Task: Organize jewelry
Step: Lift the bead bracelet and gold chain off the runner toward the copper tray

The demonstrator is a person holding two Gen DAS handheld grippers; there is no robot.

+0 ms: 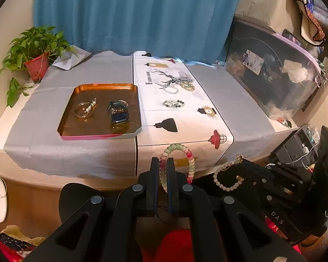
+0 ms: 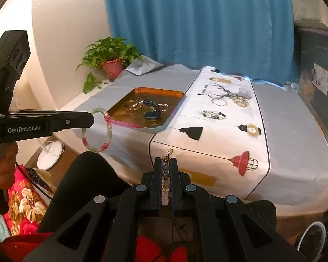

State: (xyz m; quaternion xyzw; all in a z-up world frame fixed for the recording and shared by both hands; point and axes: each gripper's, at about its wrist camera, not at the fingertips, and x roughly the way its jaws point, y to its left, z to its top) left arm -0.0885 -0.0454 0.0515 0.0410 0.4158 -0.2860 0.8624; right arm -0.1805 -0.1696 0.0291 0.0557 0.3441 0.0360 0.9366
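Note:
My left gripper point(image 1: 163, 160) is shut on a pink-and-green bead bracelet point(image 1: 187, 152), held off the table's front edge; it shows in the right wrist view point(image 2: 108, 128) too. My right gripper point(image 2: 166, 160) is shut on a pale bead bracelet point(image 2: 165, 174) with a gold clasp, which also shows in the left wrist view point(image 1: 226, 180). An orange tray point(image 1: 102, 88) on the table holds bangles point(image 1: 83, 109) and a blue watch point(image 1: 119, 118). Three bead bracelets lie on the white printed cloth: one dark-and-white point(image 1: 173, 103), one clear point(image 1: 170, 89), one yellowish point(image 1: 187, 85).
A potted plant point(image 1: 36, 53) stands at the table's back left. A large dark storage bin point(image 1: 273, 78) sits at the right. A blue curtain point(image 1: 131, 15) hangs behind. A white lamp base point(image 2: 51, 155) and flowered fabric point(image 2: 26, 205) lie on the floor.

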